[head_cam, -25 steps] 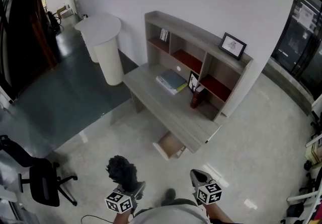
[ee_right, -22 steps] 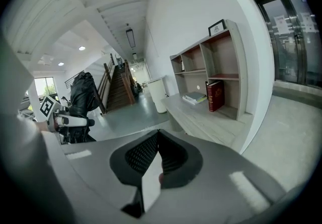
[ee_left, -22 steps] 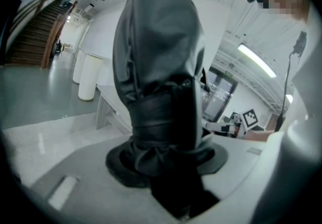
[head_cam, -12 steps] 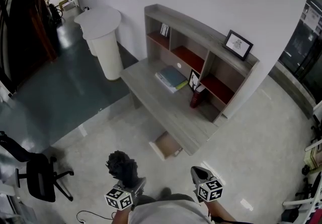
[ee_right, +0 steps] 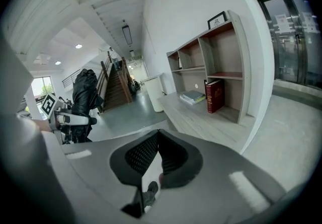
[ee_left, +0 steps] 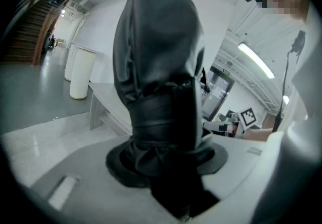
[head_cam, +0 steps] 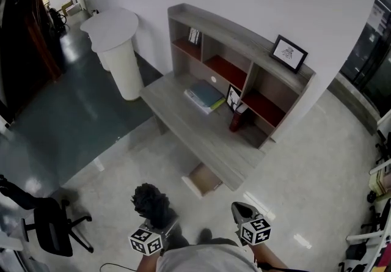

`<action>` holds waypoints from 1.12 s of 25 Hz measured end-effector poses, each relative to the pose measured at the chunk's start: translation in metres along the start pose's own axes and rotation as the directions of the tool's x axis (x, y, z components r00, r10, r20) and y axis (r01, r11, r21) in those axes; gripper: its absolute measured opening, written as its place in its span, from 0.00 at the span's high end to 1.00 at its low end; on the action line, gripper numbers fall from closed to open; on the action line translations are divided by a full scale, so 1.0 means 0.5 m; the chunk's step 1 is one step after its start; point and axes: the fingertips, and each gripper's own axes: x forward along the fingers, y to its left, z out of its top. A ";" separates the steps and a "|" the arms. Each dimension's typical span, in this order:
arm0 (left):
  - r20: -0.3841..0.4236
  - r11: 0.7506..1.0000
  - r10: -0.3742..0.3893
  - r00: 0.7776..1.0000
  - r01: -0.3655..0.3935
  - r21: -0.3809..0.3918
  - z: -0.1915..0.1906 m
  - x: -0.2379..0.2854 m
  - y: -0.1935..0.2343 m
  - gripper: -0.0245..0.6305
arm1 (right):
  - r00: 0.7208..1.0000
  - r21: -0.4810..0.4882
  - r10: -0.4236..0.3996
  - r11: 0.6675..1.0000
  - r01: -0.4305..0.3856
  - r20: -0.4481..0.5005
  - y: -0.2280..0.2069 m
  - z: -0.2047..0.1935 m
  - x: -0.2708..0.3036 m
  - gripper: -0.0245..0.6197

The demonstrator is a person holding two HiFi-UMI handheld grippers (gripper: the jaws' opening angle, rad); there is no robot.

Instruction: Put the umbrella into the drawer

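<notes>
A folded black umbrella (head_cam: 151,203) stands upright in my left gripper (head_cam: 164,223), which is shut on its lower end; in the left gripper view the umbrella (ee_left: 158,82) fills the middle and hides the jaw tips. My right gripper (head_cam: 239,210) is at the bottom right of the head view, and in its own view the right gripper (ee_right: 157,135) has its tips together with nothing between them. The grey desk (head_cam: 177,121) lies ahead, and its low drawer (head_cam: 204,179) is pulled out over the floor. Both grippers are well short of the drawer.
A shelf hutch (head_cam: 244,44) sits on the desk, with stacked books (head_cam: 204,95), a red book (head_cam: 237,119) and a picture frame (head_cam: 285,52). A white round pedestal table (head_cam: 116,38) stands at the back left. A black office chair (head_cam: 52,225) is at the lower left.
The desk and its open drawer have shifted slightly left and down in the head view. Both grippers keep their places and holds.
</notes>
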 end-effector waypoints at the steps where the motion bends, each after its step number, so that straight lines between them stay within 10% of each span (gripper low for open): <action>1: -0.006 1.000 -0.010 1.000 0.010 0.003 0.009 0.004 0.013 0.64 | 1.000 0.007 -0.012 1.000 0.012 0.007 -0.001 0.008 0.007 0.95; 15: -0.128 0.981 -0.163 0.978 0.174 0.082 0.155 0.081 0.215 0.64 | 0.978 0.136 -0.199 0.973 0.189 0.064 0.023 0.105 0.126 0.95; 28: -0.286 0.930 -0.309 0.907 0.352 0.111 0.181 0.181 0.299 0.64 | 0.934 0.223 -0.356 0.913 0.340 0.034 0.003 0.109 0.194 0.95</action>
